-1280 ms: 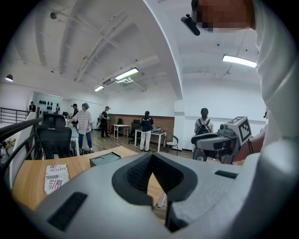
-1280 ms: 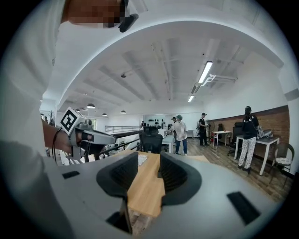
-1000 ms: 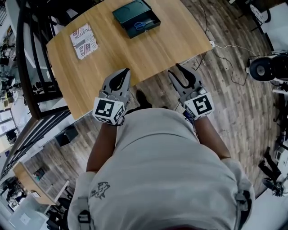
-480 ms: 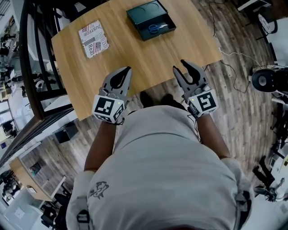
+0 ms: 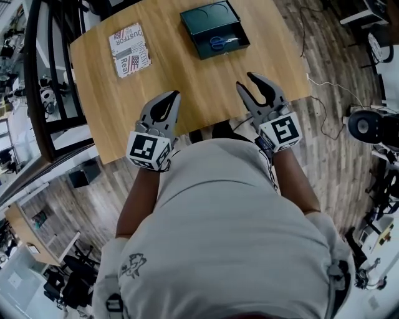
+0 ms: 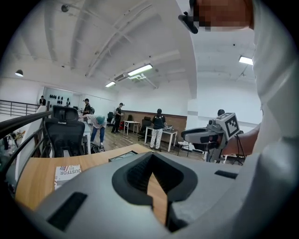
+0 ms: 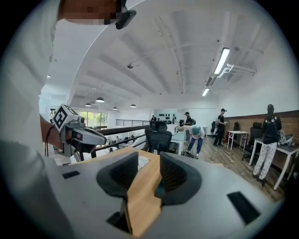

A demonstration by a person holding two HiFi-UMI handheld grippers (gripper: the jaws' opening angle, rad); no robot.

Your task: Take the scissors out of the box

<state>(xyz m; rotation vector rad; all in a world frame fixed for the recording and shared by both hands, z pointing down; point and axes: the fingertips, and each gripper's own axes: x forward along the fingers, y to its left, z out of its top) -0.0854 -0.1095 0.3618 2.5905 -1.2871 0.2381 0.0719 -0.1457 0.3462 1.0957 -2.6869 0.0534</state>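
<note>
A dark green open box [image 5: 207, 19] lies on the far side of the wooden table [image 5: 187, 68]. Blue-handled scissors [image 5: 218, 42] rest inside it, near its front wall. My left gripper [image 5: 175, 95] hovers over the table's near edge, shut with nothing in it. My right gripper [image 5: 245, 81] is over the near edge further right, open and empty, well short of the box. In the left gripper view the box [image 6: 122, 156] shows as a low dark shape beyond the left gripper [image 6: 152, 156]. The right gripper view shows only tabletop through the gap of the right gripper [image 7: 148, 161].
A printed booklet [image 5: 129, 50] lies at the table's far left. A black railing [image 5: 43, 93] runs along the left side, and cables [image 5: 324, 68] trail on the wood floor to the right. Office chairs, desks and several people stand far off in the gripper views.
I have come closer to the table; both grippers now reach over its near edge. The box and booklet lie where they were. Neither gripper's jaws changed.
</note>
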